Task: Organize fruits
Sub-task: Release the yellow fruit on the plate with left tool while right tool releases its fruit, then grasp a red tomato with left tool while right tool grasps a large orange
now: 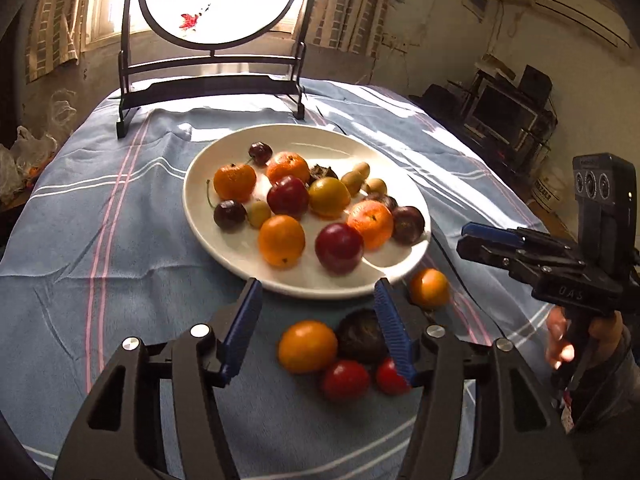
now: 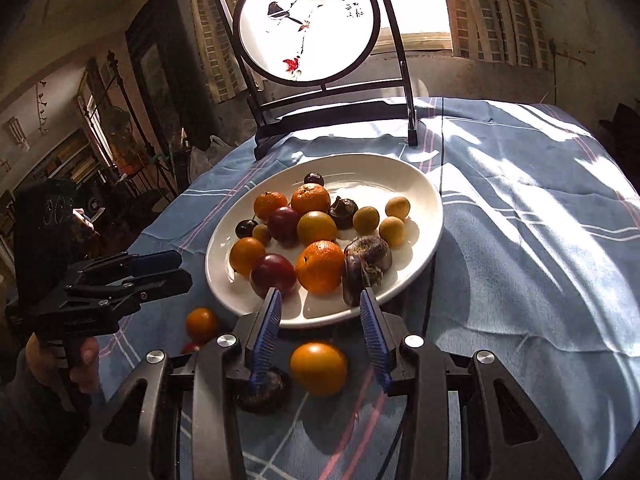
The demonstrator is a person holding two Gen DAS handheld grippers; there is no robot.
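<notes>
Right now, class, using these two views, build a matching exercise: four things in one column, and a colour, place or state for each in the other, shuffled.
Column one:
1 plate
2 round painted screen
3 cherry tomatoes
4 left tongs

Column two:
A open, gripping nothing
B lying off the plate
C standing upright at the back
D white

Pairs: 1-D, 2-C, 3-B, 4-A
</notes>
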